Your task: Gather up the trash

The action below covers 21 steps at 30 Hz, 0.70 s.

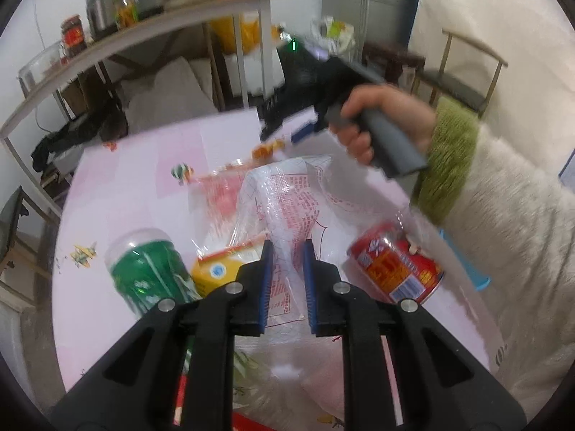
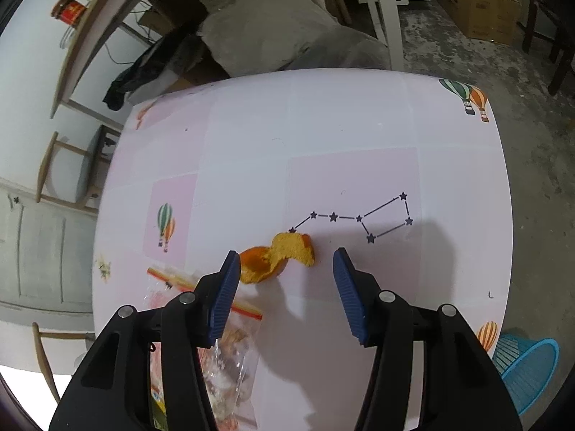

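My left gripper is shut on a clear plastic bag with red print, which bunches up between the blue pads above the pink table. Around the bag lie a green can, a yellow carton and a red can. An orange peel lies on the table between the fingertips of my open right gripper, nearer its left pad; nothing is gripped. In the left wrist view a hand holds that right gripper, blurred, over the peel.
A clear zip bag with a red strip and scraps lies under the right gripper's left finger. A blue basket stands on the floor off the table's right corner. Shelves with jars, chairs and a cardboard box surround the table.
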Available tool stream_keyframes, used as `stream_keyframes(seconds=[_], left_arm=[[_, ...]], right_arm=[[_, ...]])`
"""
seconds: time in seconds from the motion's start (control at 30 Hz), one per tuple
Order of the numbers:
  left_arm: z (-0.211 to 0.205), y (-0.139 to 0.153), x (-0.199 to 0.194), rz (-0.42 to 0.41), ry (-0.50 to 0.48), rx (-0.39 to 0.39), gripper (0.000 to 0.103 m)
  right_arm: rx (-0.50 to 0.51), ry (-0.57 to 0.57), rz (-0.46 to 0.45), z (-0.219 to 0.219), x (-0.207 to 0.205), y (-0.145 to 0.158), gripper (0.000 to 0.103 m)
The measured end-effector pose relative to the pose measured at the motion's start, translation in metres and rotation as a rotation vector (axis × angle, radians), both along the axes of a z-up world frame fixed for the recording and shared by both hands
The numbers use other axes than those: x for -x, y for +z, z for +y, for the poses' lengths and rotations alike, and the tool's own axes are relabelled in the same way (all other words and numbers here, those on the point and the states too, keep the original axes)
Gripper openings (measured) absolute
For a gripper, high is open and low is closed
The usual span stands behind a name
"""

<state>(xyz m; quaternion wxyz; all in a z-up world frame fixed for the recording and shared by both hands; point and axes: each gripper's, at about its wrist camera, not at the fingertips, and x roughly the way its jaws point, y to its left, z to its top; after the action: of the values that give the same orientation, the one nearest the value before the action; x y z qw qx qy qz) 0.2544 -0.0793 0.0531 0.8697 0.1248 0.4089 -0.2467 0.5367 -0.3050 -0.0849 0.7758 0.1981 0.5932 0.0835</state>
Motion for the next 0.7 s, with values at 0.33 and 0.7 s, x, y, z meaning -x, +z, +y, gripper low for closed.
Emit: stream_keyframes(seconds=[0.33,0.7], left_arm=[[0.019,0.023,0.009,-0.035,0.043,0.08,0.015],[0.035,0.035,0.007,-0.052,0.074,0.15,0.015]], right_arm=[[0.107,0.047,-0.031,0.021,-0.002,-0.004,0.021],[0.059,-0.004,-0.111,0.002,0.023,0.031,0.006]])
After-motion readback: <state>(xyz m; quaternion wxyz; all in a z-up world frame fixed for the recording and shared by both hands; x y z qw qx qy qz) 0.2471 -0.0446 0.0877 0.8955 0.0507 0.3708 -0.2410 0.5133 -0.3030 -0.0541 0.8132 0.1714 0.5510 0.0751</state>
